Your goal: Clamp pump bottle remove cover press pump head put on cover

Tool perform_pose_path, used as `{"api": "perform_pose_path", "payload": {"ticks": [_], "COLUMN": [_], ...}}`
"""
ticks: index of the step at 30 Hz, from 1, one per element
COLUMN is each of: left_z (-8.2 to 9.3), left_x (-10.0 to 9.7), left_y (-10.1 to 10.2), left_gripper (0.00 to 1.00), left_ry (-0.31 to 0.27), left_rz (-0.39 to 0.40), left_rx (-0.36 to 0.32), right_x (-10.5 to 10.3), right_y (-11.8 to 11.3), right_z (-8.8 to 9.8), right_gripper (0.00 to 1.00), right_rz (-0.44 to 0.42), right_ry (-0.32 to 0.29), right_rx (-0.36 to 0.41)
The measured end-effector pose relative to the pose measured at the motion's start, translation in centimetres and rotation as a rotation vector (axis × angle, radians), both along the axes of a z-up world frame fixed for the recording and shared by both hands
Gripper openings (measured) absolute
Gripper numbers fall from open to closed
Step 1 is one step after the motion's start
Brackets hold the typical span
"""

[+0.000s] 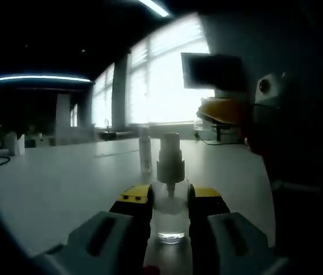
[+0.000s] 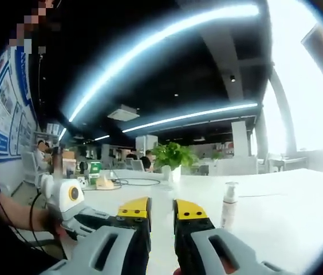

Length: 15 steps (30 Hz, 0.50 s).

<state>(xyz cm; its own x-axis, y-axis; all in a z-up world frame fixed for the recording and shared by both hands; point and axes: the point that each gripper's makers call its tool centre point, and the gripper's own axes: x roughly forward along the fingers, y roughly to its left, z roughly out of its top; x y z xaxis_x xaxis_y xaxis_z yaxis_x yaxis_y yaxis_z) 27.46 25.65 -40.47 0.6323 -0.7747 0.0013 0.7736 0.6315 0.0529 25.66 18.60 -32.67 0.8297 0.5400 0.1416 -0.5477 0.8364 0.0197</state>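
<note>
Gripping clear pump bottle (image 1: 169, 195), left claw (image 1: 170, 197).

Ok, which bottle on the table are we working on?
On the white table before the bright windows, look between the left gripper's yellow-tipped jaws. The clear round pump bottle stands there, white pump head on top, nearer than the slim pale cylinder behind it.

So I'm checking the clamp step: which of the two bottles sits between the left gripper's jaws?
The clear pump bottle with its pump head bare, between the left gripper jaws. The slimmer bottle stands farther back on the table.
</note>
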Motion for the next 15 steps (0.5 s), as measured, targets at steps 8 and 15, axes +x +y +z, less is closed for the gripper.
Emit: {"api": "perform_pose_path", "payload": {"ticks": [8,15], "left_z": [-0.1,-0.1], "left_x": [-0.1,-0.2], "left_y": [0.0,0.0], "left_gripper": [0.15,0.15], "left_ry": [0.002,0.008], "left_rz": [-0.001,0.001], "left_rx": [0.002,0.000], "right_x": [-0.3,-0.1], "right_y": [-1.3,-2.3], "right_z": [-0.7,-1.6], "right_gripper": [0.10,0.10], "right_rz": [-0.030,-0.056], "right_ry": [0.012,0.020], "right_rx": [0.005,-0.012]}}
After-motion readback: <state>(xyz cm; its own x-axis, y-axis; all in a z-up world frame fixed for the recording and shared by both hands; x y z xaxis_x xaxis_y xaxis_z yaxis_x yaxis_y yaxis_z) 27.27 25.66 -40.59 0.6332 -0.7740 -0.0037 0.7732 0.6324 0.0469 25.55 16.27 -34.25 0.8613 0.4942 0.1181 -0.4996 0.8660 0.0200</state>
